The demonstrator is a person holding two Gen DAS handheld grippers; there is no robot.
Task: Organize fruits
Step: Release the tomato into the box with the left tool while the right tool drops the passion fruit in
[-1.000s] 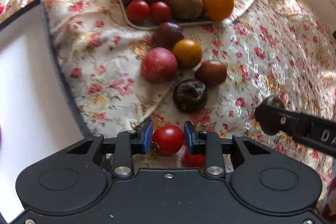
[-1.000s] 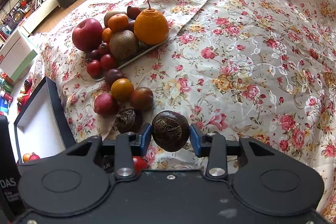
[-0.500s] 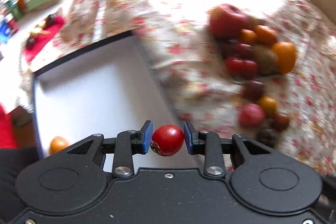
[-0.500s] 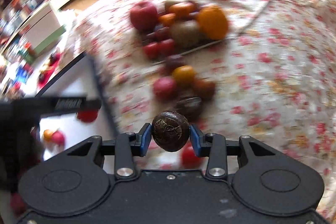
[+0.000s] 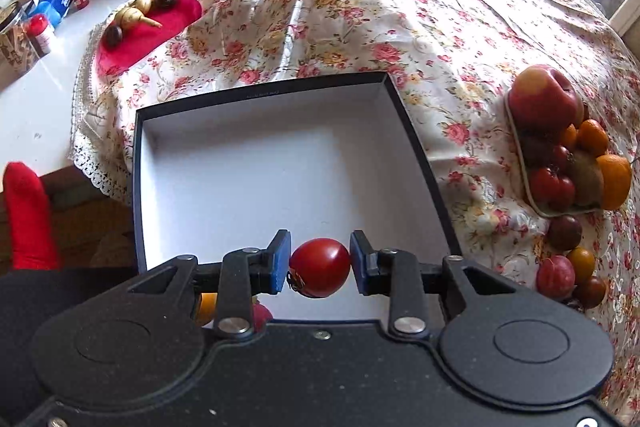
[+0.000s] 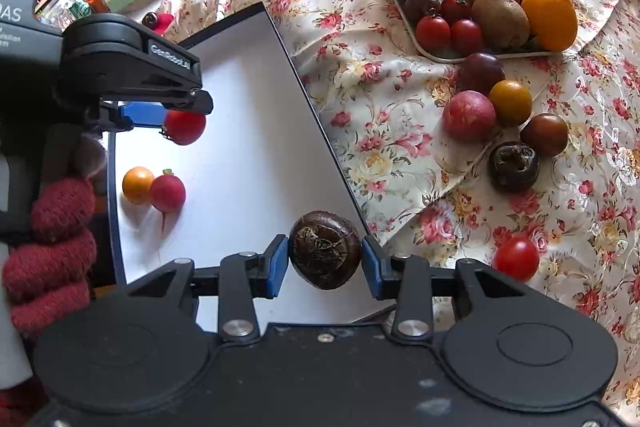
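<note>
The left gripper (image 5: 320,269) has its fingers closed on a tomato (image 5: 320,267), held above the white box (image 5: 256,163). The right gripper (image 6: 325,257) pinches a dark chestnut (image 6: 325,250) over the box's near edge. Both fruits are round and smooth, so released from this height they could roll, bounce out, or knock the radish (image 6: 167,191) below the left fingers.

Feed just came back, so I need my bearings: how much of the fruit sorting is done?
Early stage. Done: an orange fruit and a red radish-like one lie in the white box. In hand: left gripper holds a red tomato, right gripper a dark brown fruit, both over the box. Left: the loose fruits on the cloth and the tray pile.
</note>
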